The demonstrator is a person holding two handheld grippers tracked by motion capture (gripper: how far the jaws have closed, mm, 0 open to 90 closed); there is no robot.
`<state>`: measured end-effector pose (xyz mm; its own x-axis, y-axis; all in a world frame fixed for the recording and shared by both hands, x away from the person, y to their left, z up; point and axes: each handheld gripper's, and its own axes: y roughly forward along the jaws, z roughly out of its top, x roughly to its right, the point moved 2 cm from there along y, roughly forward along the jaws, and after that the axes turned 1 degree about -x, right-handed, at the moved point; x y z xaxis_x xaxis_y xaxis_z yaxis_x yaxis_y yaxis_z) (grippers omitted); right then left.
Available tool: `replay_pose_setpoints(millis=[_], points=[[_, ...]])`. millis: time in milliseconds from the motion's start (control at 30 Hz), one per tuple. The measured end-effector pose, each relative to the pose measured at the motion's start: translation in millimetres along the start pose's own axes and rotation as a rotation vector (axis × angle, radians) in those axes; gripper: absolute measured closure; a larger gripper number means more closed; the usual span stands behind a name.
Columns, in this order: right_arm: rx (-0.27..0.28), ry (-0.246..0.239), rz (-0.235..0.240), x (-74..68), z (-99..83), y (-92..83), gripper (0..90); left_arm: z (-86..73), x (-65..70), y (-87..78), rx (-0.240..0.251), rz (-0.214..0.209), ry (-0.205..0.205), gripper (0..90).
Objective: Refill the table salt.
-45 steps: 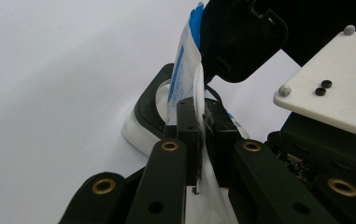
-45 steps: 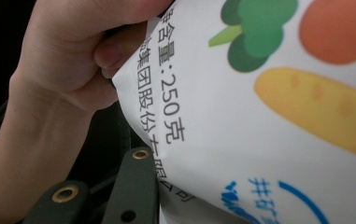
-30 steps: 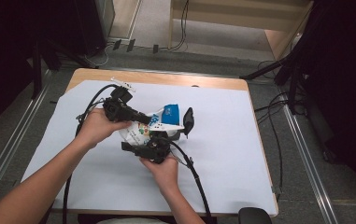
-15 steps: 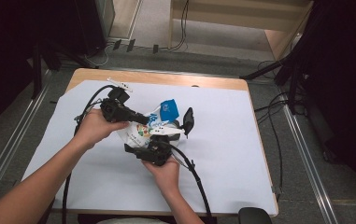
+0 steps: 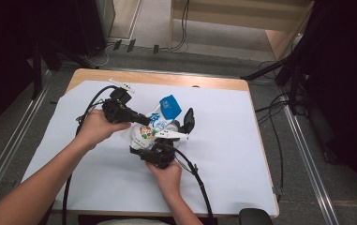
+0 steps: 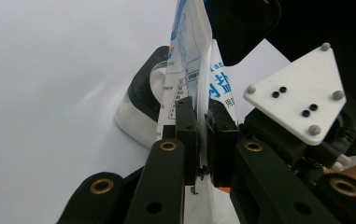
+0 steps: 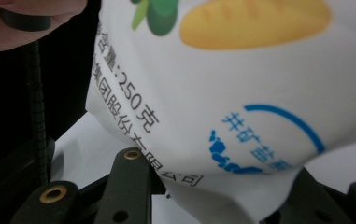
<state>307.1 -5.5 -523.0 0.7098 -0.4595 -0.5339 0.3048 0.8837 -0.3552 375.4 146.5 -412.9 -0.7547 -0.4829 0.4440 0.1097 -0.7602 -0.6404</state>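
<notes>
A white bag (image 5: 149,130) with blue print and a blue top end (image 5: 170,106) is held between both grippers above the middle of the table. My left gripper (image 5: 144,120) comes in from the left and is shut on a thin edge of the bag (image 6: 189,56), pads (image 6: 187,122) pressed together on it. My right gripper (image 5: 153,146) holds the bag's lower end from the near side. In the right gripper view the bag (image 7: 222,93) bulges between the two jaws (image 7: 217,186). Behind the bag stands a clear jar (image 6: 140,100) with a black rim and its black lid (image 5: 188,120) raised.
A white sheet (image 5: 241,140) covers the wooden table (image 5: 157,77). Cables trail from both grippers toward the near edge. A small white clip (image 5: 122,85) lies at the far left of the sheet. Dark floor and metal rails flank the table.
The bag's blue top has shifted slightly toward the far side of the table. Both hands stay almost where they were, still gripping the bag.
</notes>
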Motion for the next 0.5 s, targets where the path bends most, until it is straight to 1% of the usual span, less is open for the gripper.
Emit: replay_pose_setpoints(millis=[133,200,300,367,400,500], points=[[-0.006,-0.010,-0.021,2.5,-0.4,-1.2,68.2,1.3,0.9,0.7,0.000,-0.003,0.006,86.2],[-0.003,-0.012,-0.022,3.0,-0.1,-1.5,68.2,1.5,1.1,1.3,0.000,-0.001,0.003,86.2],[-0.009,-0.014,-0.023,2.4,-0.9,-1.0,68.3,0.5,0.9,1.1,-0.012,0.000,0.004,86.2],[-0.014,-0.023,-0.026,2.0,-1.6,-0.6,68.2,-0.7,0.7,0.3,-0.016,0.013,0.009,86.2],[-0.015,-0.024,-0.028,1.7,-2.0,-0.2,68.2,-1.4,0.2,0.0,-0.017,0.008,0.008,86.2],[-0.017,-0.031,-0.029,0.4,-2.7,0.7,68.3,-3.9,-0.8,-0.2,-0.025,0.011,0.003,86.2]])
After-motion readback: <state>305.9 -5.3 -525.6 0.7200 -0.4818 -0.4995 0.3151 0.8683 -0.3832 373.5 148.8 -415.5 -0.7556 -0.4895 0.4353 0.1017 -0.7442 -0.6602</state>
